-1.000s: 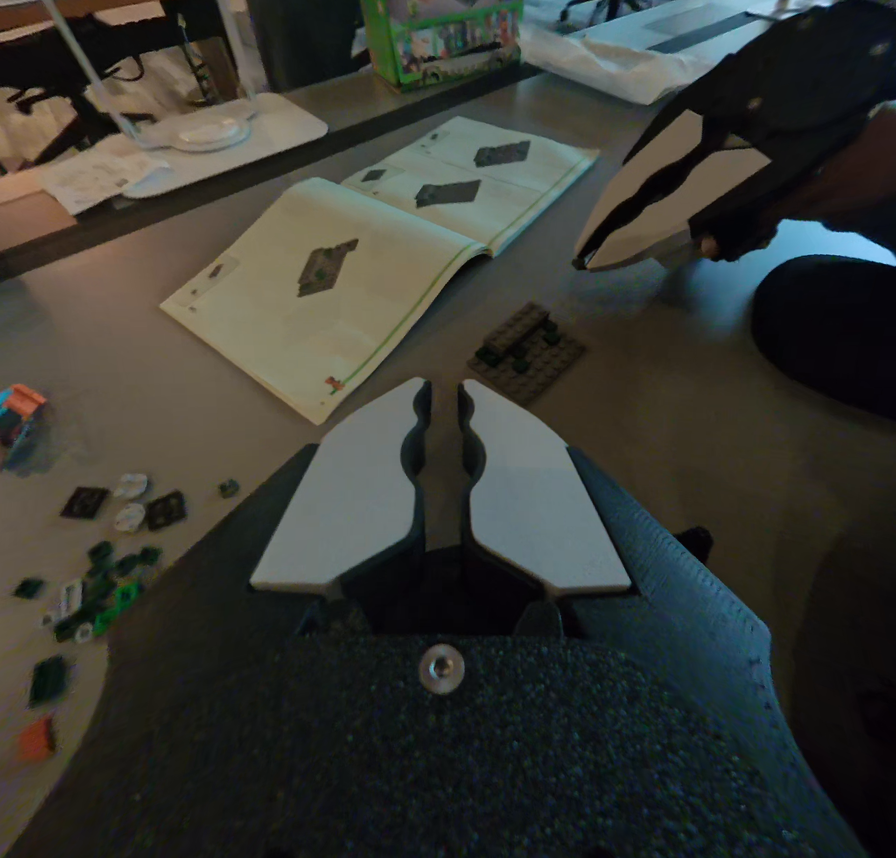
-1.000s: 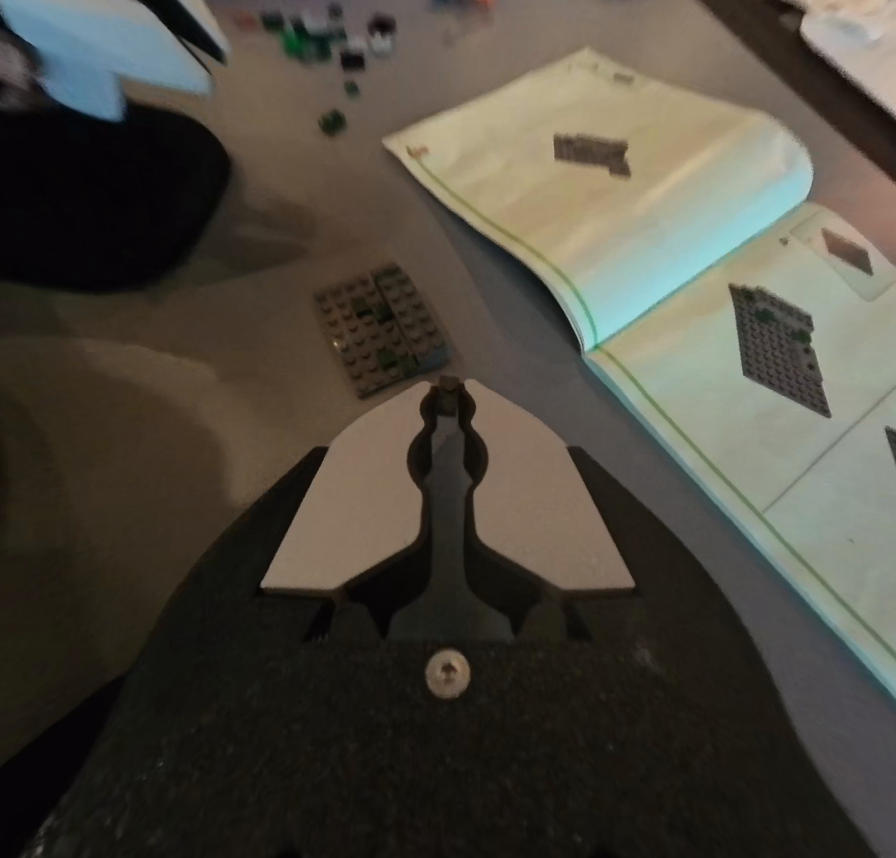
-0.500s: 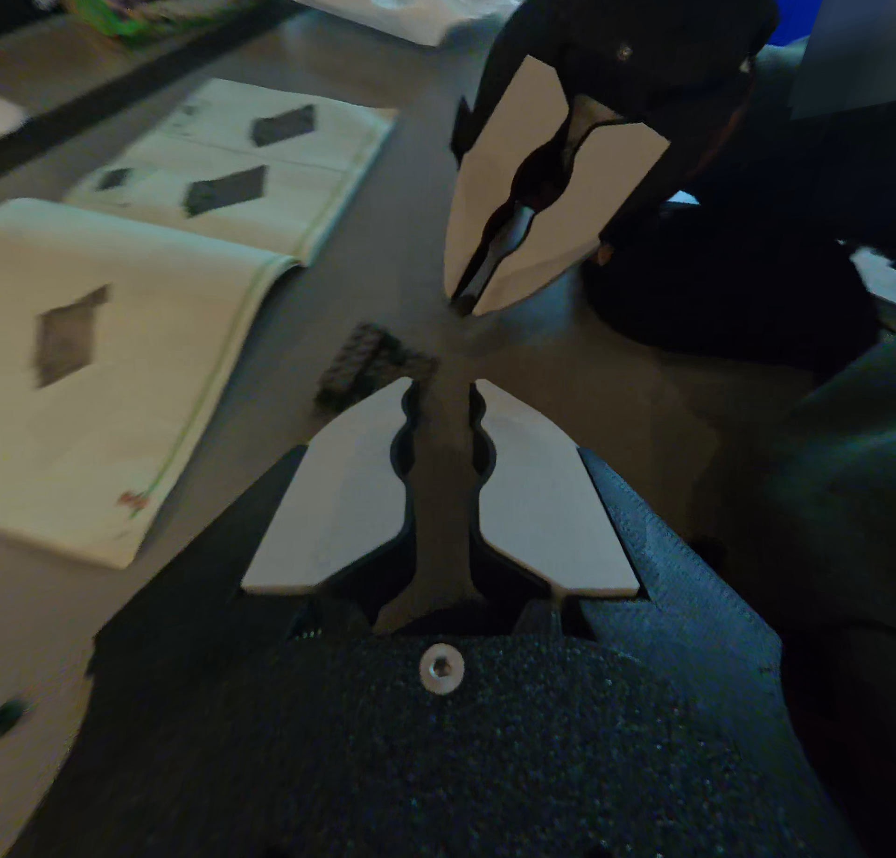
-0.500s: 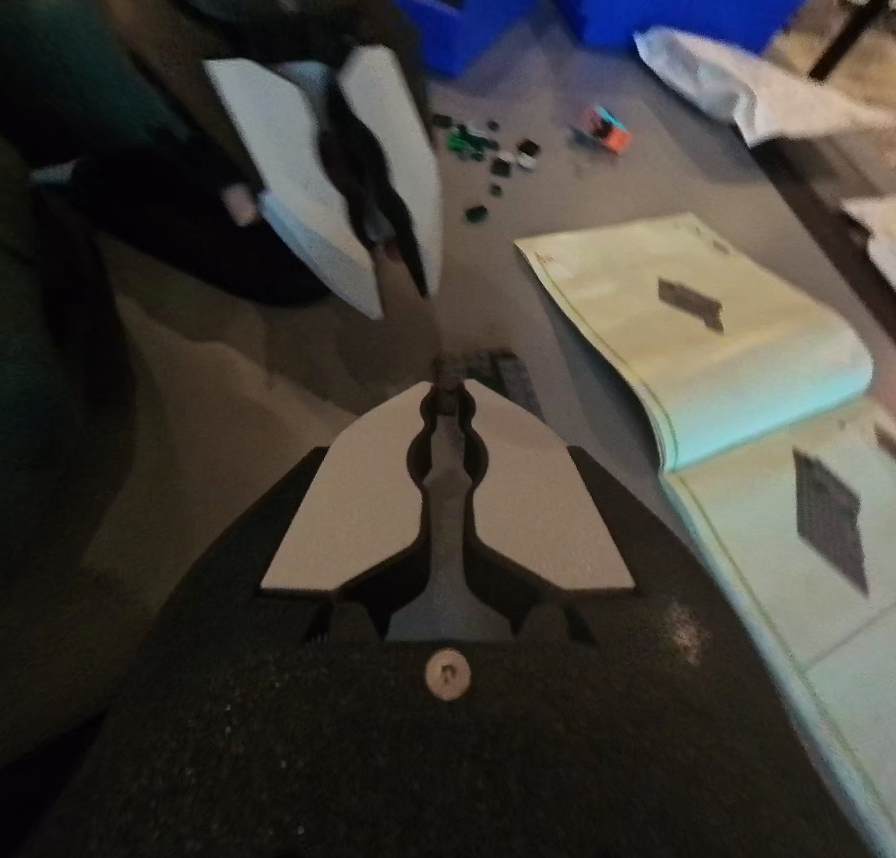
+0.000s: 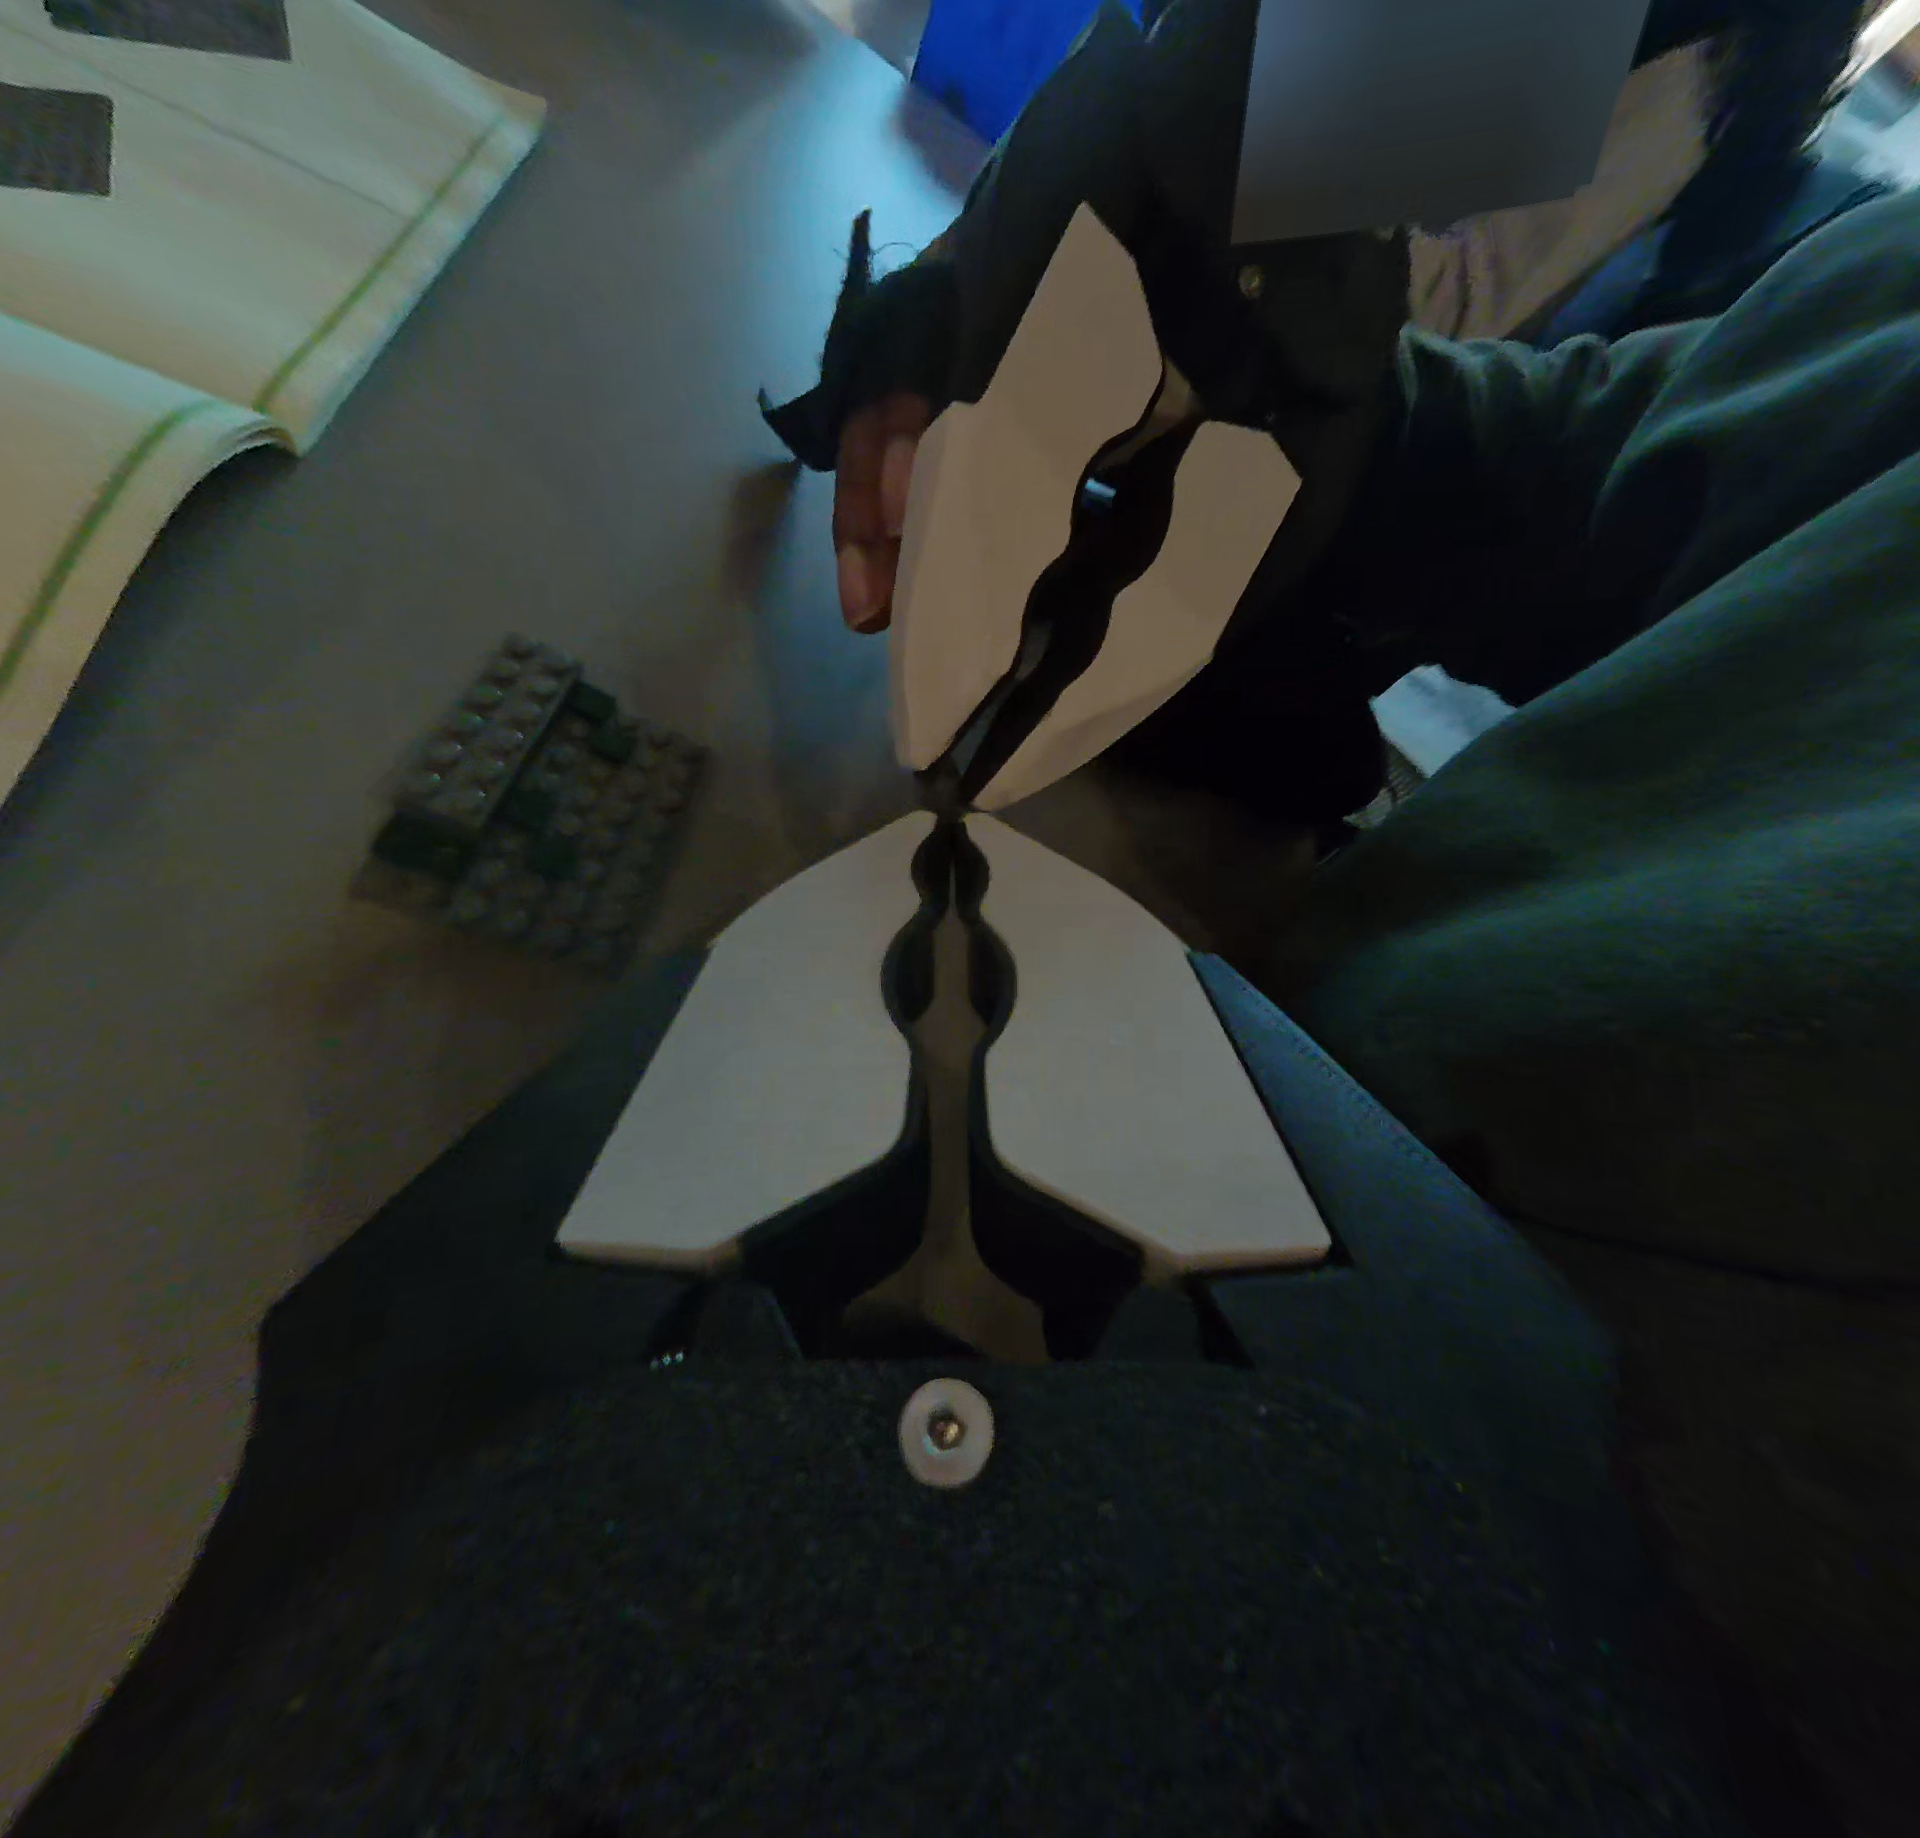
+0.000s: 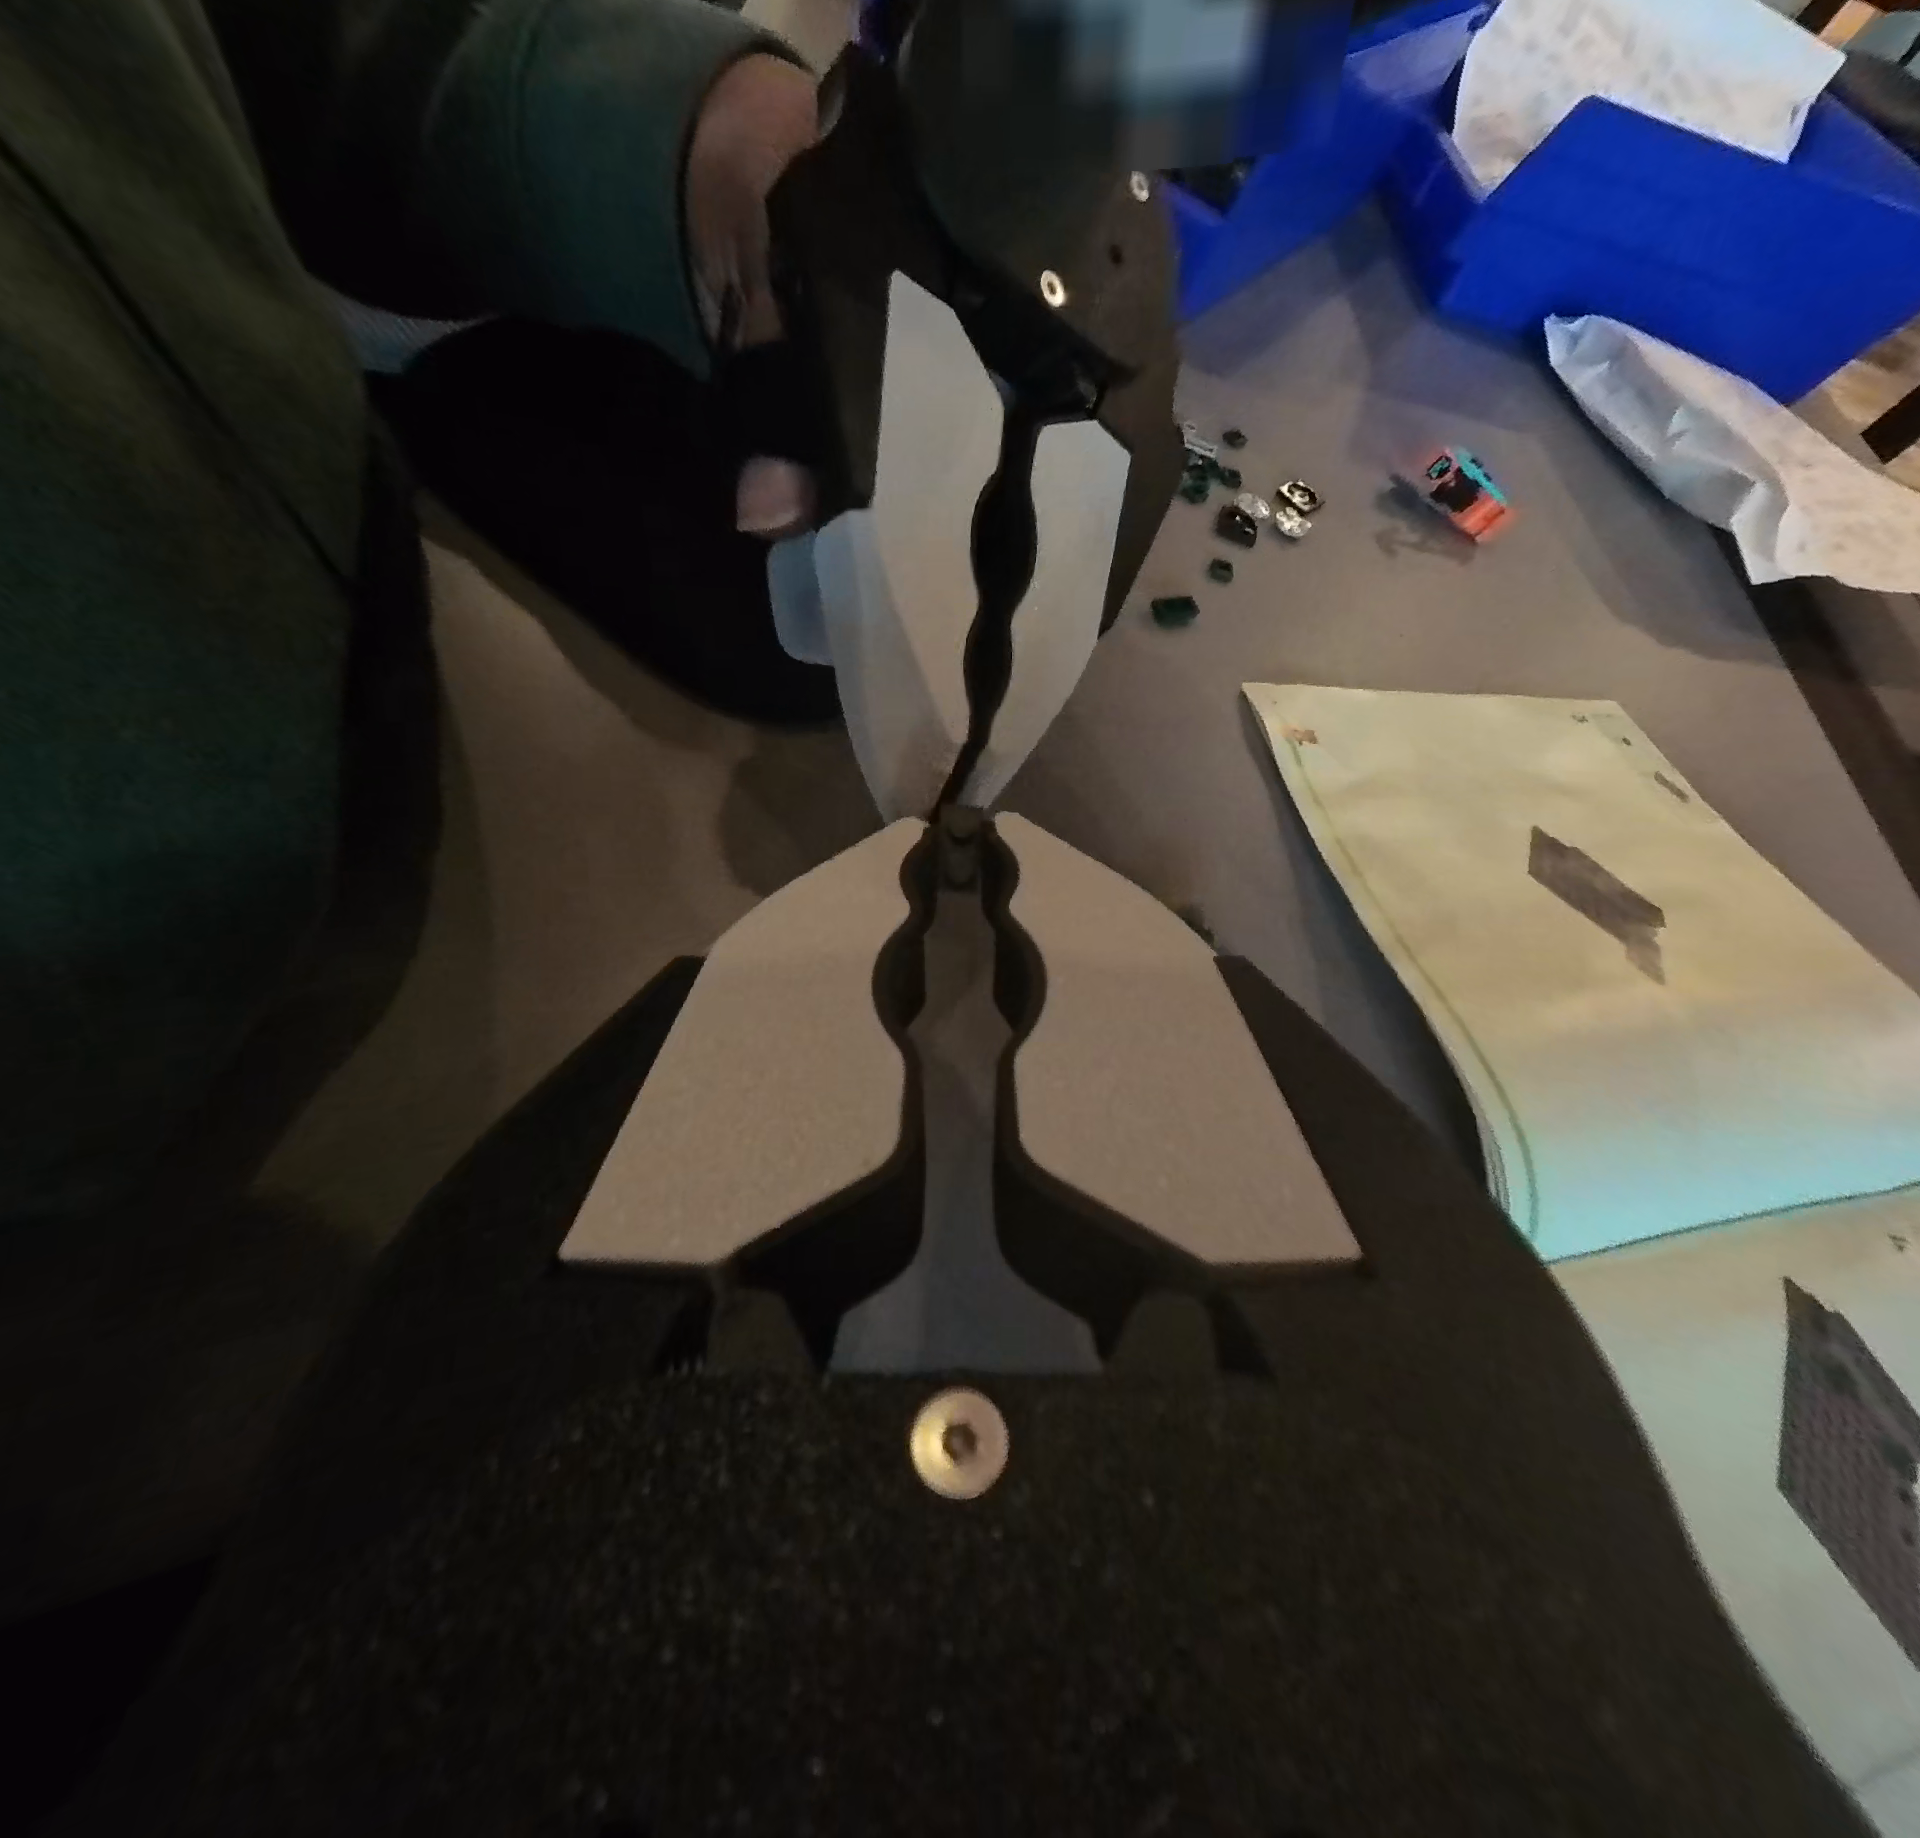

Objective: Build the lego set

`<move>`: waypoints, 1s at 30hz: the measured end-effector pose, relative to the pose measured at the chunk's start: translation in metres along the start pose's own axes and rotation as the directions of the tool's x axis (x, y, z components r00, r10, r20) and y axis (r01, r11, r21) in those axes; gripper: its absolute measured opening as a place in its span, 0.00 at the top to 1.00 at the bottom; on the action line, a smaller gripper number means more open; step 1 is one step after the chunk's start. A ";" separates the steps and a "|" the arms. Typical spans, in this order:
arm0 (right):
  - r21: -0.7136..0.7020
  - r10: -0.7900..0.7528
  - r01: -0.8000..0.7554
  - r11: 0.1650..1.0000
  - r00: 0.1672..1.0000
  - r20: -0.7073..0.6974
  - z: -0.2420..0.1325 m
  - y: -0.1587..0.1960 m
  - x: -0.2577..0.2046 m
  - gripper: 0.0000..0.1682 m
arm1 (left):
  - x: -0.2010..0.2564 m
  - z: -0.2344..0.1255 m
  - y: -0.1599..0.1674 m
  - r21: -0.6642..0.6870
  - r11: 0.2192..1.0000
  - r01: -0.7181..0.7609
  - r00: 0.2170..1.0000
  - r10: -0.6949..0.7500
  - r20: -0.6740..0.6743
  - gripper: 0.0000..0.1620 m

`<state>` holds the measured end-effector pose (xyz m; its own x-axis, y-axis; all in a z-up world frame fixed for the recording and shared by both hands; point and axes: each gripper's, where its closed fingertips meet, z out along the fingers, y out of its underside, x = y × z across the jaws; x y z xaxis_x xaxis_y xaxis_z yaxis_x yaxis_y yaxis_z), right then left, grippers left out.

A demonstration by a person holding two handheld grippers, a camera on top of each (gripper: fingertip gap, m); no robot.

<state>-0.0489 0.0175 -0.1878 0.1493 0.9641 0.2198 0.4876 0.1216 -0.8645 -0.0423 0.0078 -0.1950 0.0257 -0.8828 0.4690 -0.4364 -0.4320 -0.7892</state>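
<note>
Handover or re-gripping in mid-air, by the look of it, with both claws brought tip to tip above the table (image 5: 260, 1061). Right gripper (image 6: 957, 832) clamped on a small dark piece (image 6: 957, 853), pinched at the very ends of its fingers. Left gripper (image 5: 948, 838) narrowed to a slit and touching or nearly touching that same piece; cannot tell whether actually gripping it or only meeting it. Grey baseplate build (image 5: 540, 801) lying flat on the table below and to one side, well apart from both claws, with a few dark bricks and one raised grey row already on it. Next, probably: settle the piece squarely in one claw, let go with the other, then carry it down to the baseplate and press it onto the studs, which calls for a firm hold and careful alignment on something so small. Open instruction booklet (image 6: 1558, 957) beside the build. Farther off, loose pieces (image 6: 1247, 510) scattered near a small orange and teal model (image 6: 1465, 489), crumpled white paper (image 6: 1662, 458) and blue bins (image 6: 1662, 230) at the back. Dim lighting; dark green sleeve (image 5: 1662, 749) close by.
</note>
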 end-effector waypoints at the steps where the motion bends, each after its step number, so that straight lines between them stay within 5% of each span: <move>1: 0.002 -0.001 0.001 1.000 1.000 -0.001 0.000 -0.001 0.001 0.96 | 0.000 -0.001 -0.002 0.011 1.000 0.012 1.000 -0.012 -0.005 0.99; 30: -0.005 -0.097 0.097 0.995 0.995 -0.035 0.017 -0.019 0.018 0.96 | -0.015 -0.031 -0.021 0.177 0.945 0.274 0.960 -0.256 -0.116 0.97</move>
<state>-0.0698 0.0367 -0.1747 0.1310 0.9389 0.3183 0.5037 0.2135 -0.8371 -0.0611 0.0357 -0.1730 0.0322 -0.7152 0.6982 -0.2462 -0.6827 -0.6880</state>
